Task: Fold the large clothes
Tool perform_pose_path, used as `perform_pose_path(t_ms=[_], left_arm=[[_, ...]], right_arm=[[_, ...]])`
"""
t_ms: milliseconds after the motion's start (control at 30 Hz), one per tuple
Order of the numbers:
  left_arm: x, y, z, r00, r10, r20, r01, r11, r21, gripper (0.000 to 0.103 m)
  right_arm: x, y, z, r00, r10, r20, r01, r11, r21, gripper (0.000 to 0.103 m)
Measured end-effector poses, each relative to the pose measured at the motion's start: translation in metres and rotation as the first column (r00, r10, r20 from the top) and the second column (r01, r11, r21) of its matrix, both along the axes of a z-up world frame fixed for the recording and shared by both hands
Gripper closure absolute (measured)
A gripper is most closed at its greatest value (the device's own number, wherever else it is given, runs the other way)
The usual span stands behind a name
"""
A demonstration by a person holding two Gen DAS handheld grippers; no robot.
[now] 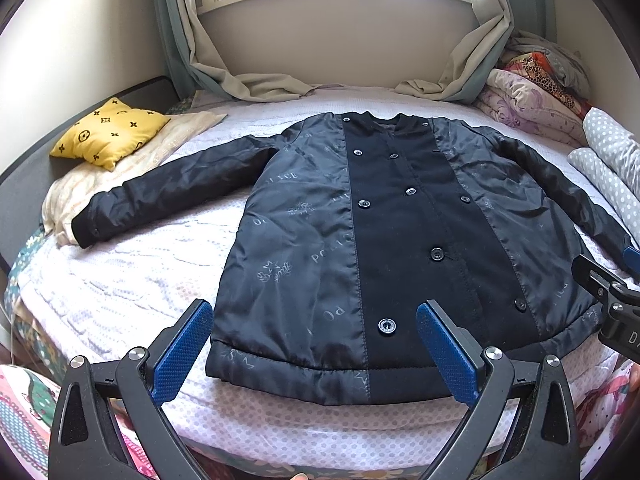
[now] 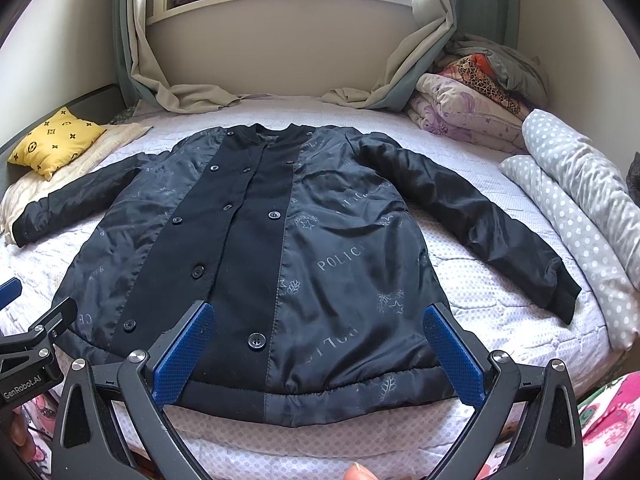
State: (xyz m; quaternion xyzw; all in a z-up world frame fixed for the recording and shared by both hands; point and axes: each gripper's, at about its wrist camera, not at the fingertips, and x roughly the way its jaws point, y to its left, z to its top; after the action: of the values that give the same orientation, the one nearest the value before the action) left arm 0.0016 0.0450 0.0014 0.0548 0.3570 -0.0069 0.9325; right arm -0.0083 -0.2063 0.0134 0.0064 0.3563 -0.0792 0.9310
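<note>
A dark navy jacket [image 1: 360, 240] with a black buttoned front lies flat and face up on the bed, both sleeves spread out; it also shows in the right wrist view [image 2: 304, 260]. My left gripper [image 1: 314, 344] is open and empty, hovering over the jacket's hem at its left half. My right gripper [image 2: 320, 348] is open and empty, over the hem at its right half. Each gripper shows at the edge of the other's view: the right gripper [image 1: 608, 280], the left gripper [image 2: 28, 320]. The hem lies near the bed's front edge.
The bed [image 1: 120, 288] has a white quilted cover. A yellow pillow [image 1: 110, 132] lies at the far left on a folded cream blanket. Folded quilts [image 2: 472, 108] and a grey dotted roll [image 2: 576, 200] line the right side. Curtains [image 1: 256, 84] drape onto the bed's far edge.
</note>
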Motion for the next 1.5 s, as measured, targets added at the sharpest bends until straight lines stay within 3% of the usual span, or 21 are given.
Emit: perform_pose_path(t_ms=[1500], left_arm=[[0.0036, 0.0019, -0.0033, 1.0, 0.014, 0.002, -0.014, 1.0, 0.006, 0.0]], right_arm=[[0.0012, -0.0025, -0.0032, 1.0, -0.006, -0.008, 0.006, 1.0, 0.005, 0.0]])
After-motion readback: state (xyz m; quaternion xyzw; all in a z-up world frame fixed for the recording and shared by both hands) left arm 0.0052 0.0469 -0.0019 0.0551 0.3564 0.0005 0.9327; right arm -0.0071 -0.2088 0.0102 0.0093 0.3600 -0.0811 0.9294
